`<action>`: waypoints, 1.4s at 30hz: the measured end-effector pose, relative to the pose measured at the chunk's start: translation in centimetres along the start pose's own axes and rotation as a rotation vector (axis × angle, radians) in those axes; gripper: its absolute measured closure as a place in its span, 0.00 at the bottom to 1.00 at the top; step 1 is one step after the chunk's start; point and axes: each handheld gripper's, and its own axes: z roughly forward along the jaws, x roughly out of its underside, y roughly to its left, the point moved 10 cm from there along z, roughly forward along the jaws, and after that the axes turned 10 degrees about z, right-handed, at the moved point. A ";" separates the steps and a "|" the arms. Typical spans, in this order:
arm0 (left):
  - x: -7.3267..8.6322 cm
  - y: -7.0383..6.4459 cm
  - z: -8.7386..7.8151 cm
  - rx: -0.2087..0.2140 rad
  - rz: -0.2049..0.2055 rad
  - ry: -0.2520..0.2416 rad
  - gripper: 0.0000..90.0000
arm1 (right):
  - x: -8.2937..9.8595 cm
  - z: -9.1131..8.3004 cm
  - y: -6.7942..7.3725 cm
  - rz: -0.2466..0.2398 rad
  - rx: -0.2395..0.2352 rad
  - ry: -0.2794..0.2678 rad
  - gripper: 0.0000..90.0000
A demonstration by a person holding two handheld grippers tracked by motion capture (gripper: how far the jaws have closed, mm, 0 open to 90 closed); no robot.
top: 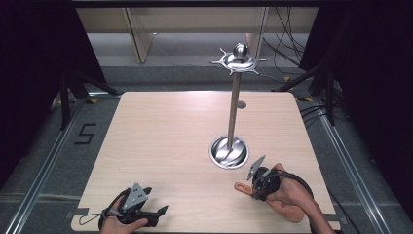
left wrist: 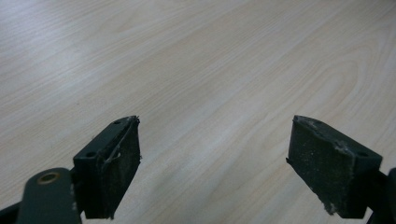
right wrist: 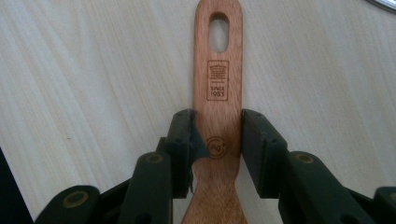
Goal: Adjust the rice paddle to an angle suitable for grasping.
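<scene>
Right tool (right wrist: 217, 144) is closing on the spatula (right wrist: 218, 93): both jaws are pressing the flat handle's two edges, just behind the printed stamp. The handle is running from between the jaws toward 12 o'clock in the right gripper view, its hanging slot at the far end.

In the high view the spatula (top: 287, 210) is lying flat on the worktop (top: 170, 141) at about 5 o'clock, handle tip pointing toward 10 o'clock, blade toward 4 o'clock and partly hidden under the right hand (top: 292, 192). The stand (top: 233, 117) base is sitting just beyond the handle tip, at 11 o'clock from the right tool (top: 253, 187).

Spatula: reddish-brown wood, smooth grain, oval slot, burnt-in mark reading "SINCE 1983", a small round logo between the jaws. Handle is widening toward the blade.

Right hand is gripping the tool from 5 o'clock, pointing it toward 10 o'clock, cable trailing back.

Left tool (left wrist: 215, 154) is standing wide, gripping nothing, over bare worktop. In the high view the left tool (top: 160, 212) is lying low at 7 o'clock, held by the left hand (top: 122, 222), pointing toward 3 o'clock.
</scene>
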 end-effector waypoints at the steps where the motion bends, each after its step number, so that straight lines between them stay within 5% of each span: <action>1: 0.0 0.0 0.0 0.001 0.002 -0.001 0.18 | 0.1 -0.1 -0.1 0.006 0.005 0.022 0.73; 6: 0.0 0.3 -0.1 -0.012 0.021 0.003 0.18 | -0.1 0.0 -0.2 0.012 0.011 0.055 0.73; 8: -0.2 0.0 0.0 -0.005 -0.013 -0.021 0.18 | -0.2 0.0 -0.2 0.013 0.018 0.063 0.73; 11: -0.1 0.4 -0.1 -0.014 0.031 -0.005 0.18 | -0.5 0.2 -0.1 0.028 0.050 0.084 0.73; 12: -0.2 0.2 0.0 -0.012 0.014 -0.019 0.18 | -0.6 0.2 -0.1 0.026 0.065 0.104 0.73; 14: -0.1 0.7 -0.1 -0.016 0.070 -0.003 0.18 | -0.6 0.2 -0.3 -0.006 0.085 0.119 0.73; 16: 0.0 0.7 -0.2 -0.018 0.060 0.006 0.18 | -0.7 0.3 -0.4 -0.020 0.077 0.118 0.73; 17: -0.2 0.2 -0.1 -0.011 0.010 -0.016 0.18 | -0.7 0.3 -0.3 -0.019 0.068 0.116 0.73; 18: -0.2 0.1 -0.1 -0.009 0.009 -0.014 0.18 | -0.7 0.3 -0.3 -0.019 0.068 0.116 0.73; 19: 0.0 0.3 -0.1 -0.017 0.016 -0.002 0.18 | -0.7 0.3 -0.9 -0.077 0.088 0.124 0.73; 20: 0.0 0.5 -0.2 -0.018 0.039 0.005 0.18 | -0.5 0.2 -0.7 -0.044 0.090 0.143 0.74; 22: 0.0 0.7 -0.2 -0.016 0.072 0.009 0.18 | -0.6 0.2 -0.8 -0.069 0.082 0.135 0.74; 23: 0.1 0.3 -0.2 -0.013 0.028 0.010 0.18 | -0.5 0.2 -0.6 -0.051 0.086 0.143 0.74; 25: 0.0 0.2 -0.1 -0.011 0.007 0.002 0.18 | -0.4 0.1 -0.7 -0.061 0.093 0.153 0.74; 27: -0.1 0.7 -0.2 -0.016 0.075 0.003 0.18 | -0.1 0.0 -0.9 -0.058 0.100 0.159 0.74; 29: -0.1 0.3 -0.1 -0.008 0.028 -0.005 0.18 | 0.2 -0.1 -1.2 -0.077 0.112 0.164 0.74; 32: 0.0 0.8 -0.2 -0.016 0.086 0.018 0.18 | 0.5 -0.2 -1.3 -0.067 0.118 0.187 0.74; 33: 0.2 0.4 -0.2 -0.015 0.036 0.023 0.18 | 0.5 -0.2 -1.1 -0.056 0.114 0.189 0.74; 35: 0.2 0.2 -0.2 -0.003 0.026 0.026 0.18 | 0.6 -0.2 -1.1 -0.060 0.112 0.210 0.74; 38: 0.1 0.7 -0.2 -0.012 0.074 0.018 0.18 | 0.5 -0.1 -1.1 -0.058 0.104 0.211 0.74; 41: -0.1 0.3 -0.1 -0.008 0.024 0.000 0.18 | 0.5 -0.1 -1.1 -0.058 0.106 0.211 0.74; 42: 0.0 0.5 -0.2 -0.013 0.043 0.007 0.18 | 0.5 -0.1 -1.0 -0.058 0.102 0.213 0.74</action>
